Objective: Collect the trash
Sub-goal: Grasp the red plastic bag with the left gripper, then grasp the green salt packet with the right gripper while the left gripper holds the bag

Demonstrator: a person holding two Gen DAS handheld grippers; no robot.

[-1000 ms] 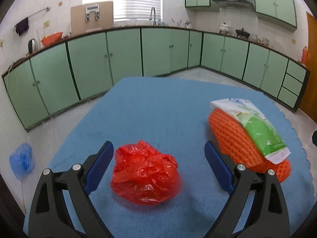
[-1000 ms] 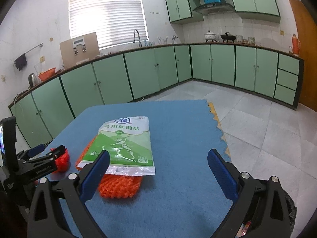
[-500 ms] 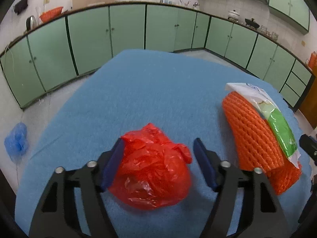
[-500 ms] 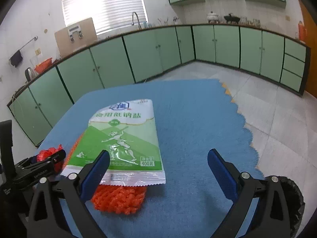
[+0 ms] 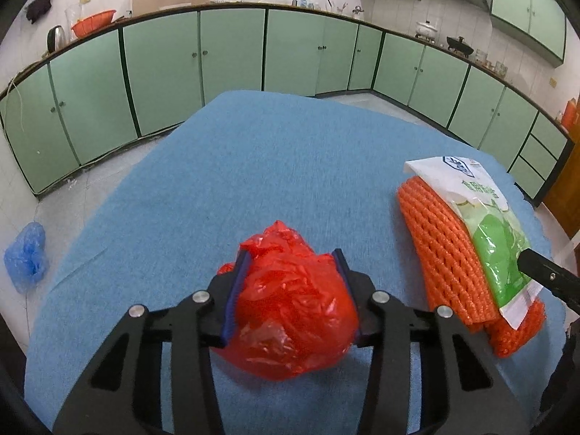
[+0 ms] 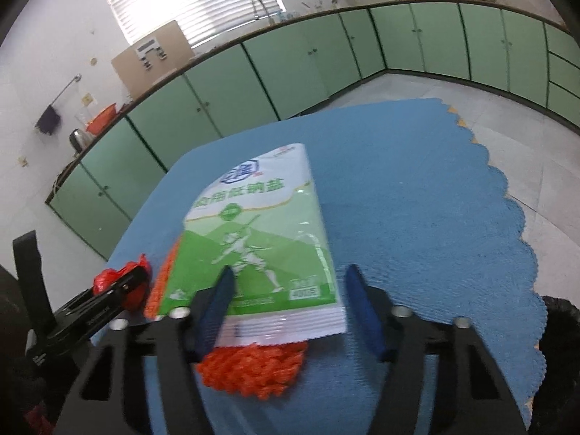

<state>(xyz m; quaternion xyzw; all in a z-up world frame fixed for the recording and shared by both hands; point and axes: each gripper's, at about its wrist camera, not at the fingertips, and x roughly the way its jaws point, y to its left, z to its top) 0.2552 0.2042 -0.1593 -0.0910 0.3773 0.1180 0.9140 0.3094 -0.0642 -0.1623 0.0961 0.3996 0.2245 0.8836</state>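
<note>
My left gripper point(image 5: 290, 290) is shut on a crumpled red plastic bag point(image 5: 290, 311) on the blue table cloth point(image 5: 275, 166). To its right lies an orange foam net point(image 5: 446, 257) with a green and white salt packet point(image 5: 489, 224) on top. In the right wrist view my right gripper point(image 6: 290, 304) is partly closed, its jaws standing on either side of the packet's point(image 6: 261, 232) near end, above the orange net point(image 6: 253, 373). The left gripper with the red bag point(image 6: 119, 279) shows at the left there.
A blue plastic bag point(image 5: 25, 257) lies on the floor left of the table. Green kitchen cabinets point(image 5: 232, 50) run along the walls. The cloth's scalloped right edge point(image 6: 522, 246) borders tiled floor. A dark object point(image 6: 562, 326) sits at the table's right edge.
My left gripper has closed on the red bag. My right gripper has moved forward and left over the salt packet and its jaws have narrowed.
</note>
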